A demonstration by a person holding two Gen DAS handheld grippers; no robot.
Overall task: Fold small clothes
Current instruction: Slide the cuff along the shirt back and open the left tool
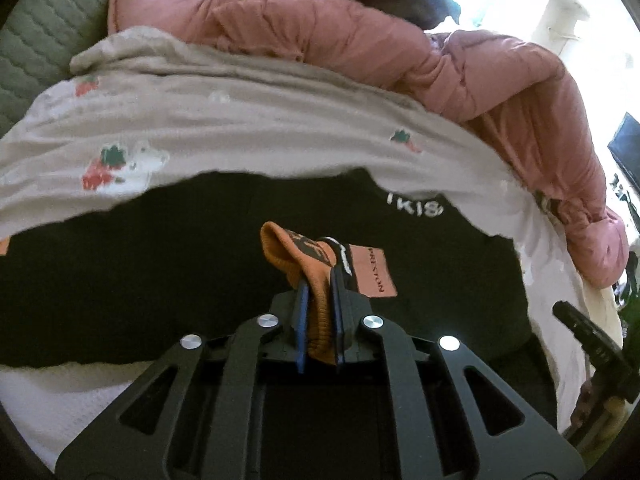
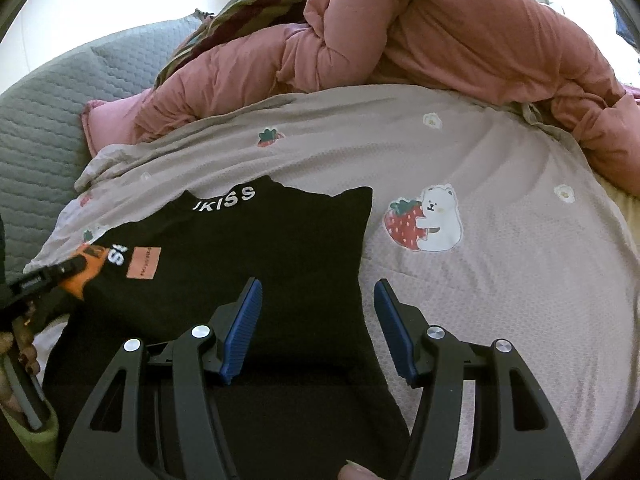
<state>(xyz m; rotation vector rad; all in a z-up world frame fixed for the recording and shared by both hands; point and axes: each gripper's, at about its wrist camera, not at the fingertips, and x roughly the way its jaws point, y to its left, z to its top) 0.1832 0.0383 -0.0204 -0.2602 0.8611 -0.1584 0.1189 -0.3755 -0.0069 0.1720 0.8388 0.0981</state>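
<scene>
A black top (image 2: 256,264) with white letters lies spread on the beige bedsheet (image 2: 500,280) of the bed, which has strawberry and bear prints. The left gripper (image 1: 320,300) has its fingers (image 1: 302,320) closed tight on an orange ribbed cuff (image 1: 316,280) of this top, lifted a little above the black cloth, near an orange label (image 1: 376,270). The right gripper (image 2: 318,328) hangs over the right edge of the top with its fingers (image 2: 244,328) wide apart and holds nothing. A pink duvet (image 2: 440,40) is bunched behind.
</scene>
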